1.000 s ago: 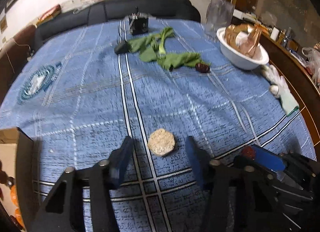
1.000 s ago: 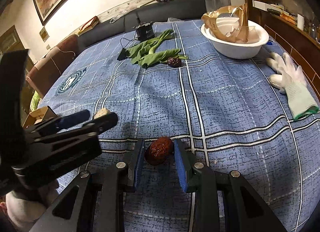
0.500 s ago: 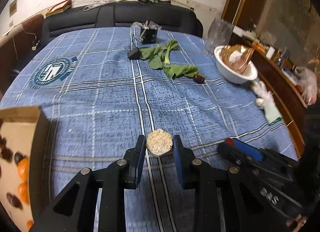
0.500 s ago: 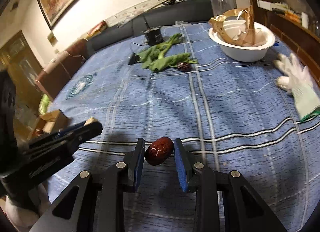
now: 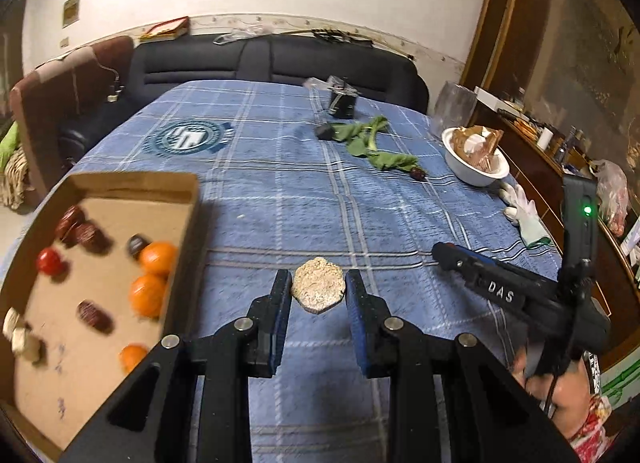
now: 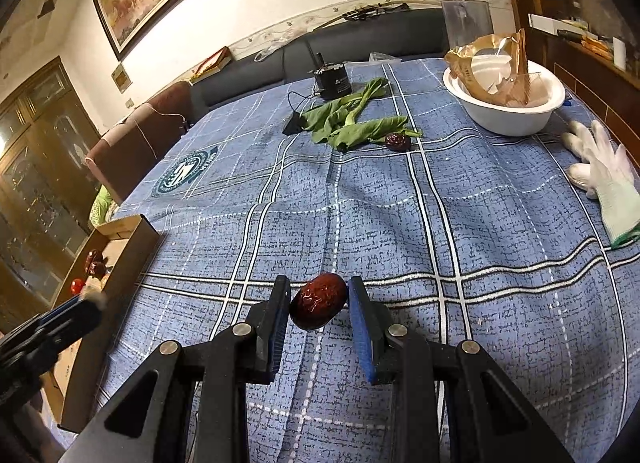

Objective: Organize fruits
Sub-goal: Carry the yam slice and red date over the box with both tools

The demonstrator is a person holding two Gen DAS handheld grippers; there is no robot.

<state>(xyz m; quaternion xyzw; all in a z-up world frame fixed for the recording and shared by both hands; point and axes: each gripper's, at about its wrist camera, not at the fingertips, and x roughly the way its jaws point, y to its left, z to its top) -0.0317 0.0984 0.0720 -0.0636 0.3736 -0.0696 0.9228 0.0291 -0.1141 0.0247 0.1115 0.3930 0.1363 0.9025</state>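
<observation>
**Both grippers loaded, box waiting on the left**

The left gripper is clamped on a pale, crumbly round cake, pinched across its width so the flat faces stay clear of the pads. The right gripper is closed on a dark red date, held at the fingertips with its long axis tilted between them. Both items appear to be lifted off the blue checked cloth of the bench, a sensible way to carry them over the wall of the cardboard box at the near left edge.

The left view looks down into that box and shows what is already sorted there: oranges, a small red tomato, several dates and pale pieces in the near corner. It also catches the right gripper from the side, off to the right. The right view shows only a corner of the box and a few dark fruits inside, but gives the clearer look at what remains on the far side: one more date lying against a bunch of green leaves, a white bowl holding torn wrappers, and a white glove at the right edge. Judging by this, the task is well along, with the far date the only loose fruit in view.
</observation>
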